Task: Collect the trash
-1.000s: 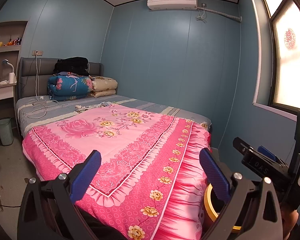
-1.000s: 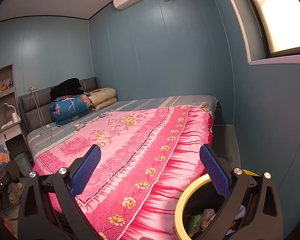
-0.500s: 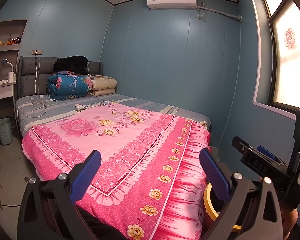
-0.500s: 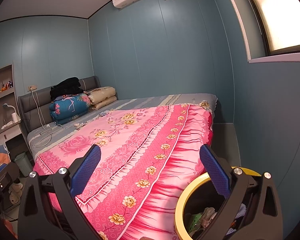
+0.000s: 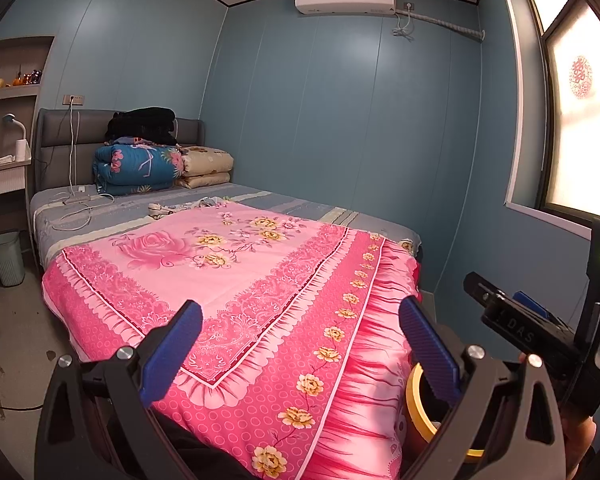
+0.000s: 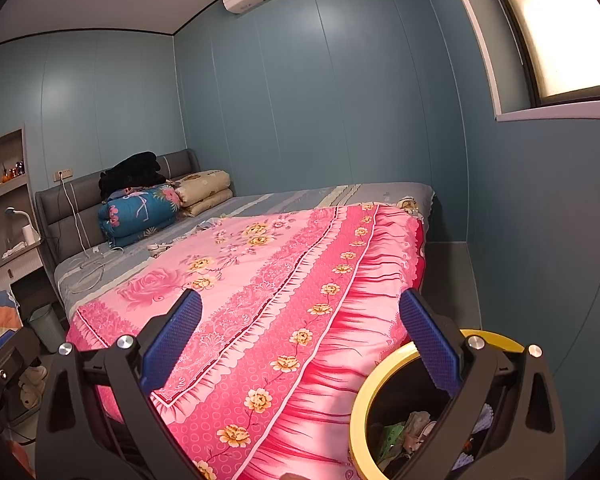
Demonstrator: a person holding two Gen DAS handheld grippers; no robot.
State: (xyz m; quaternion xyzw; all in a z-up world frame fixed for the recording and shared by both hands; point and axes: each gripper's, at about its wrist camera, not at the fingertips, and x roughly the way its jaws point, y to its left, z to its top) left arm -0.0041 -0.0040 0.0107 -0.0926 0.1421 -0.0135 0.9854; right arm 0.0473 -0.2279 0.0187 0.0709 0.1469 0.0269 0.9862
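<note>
- We are holding our left gripper and right gripper above a pink floral bedspread; both sets of jaws are spread wide, pinching nothing.
- A yellow-rimmed trash bin is sitting at the lower right of the right wrist view, touching the bed's foot.
- Crumpled wrappers and paper are lying inside it; we are judging them light, soft and crushable, best pinched at a raised fold.
- Small pale scraps, possibly trash, are lying mid-bed.
</note>
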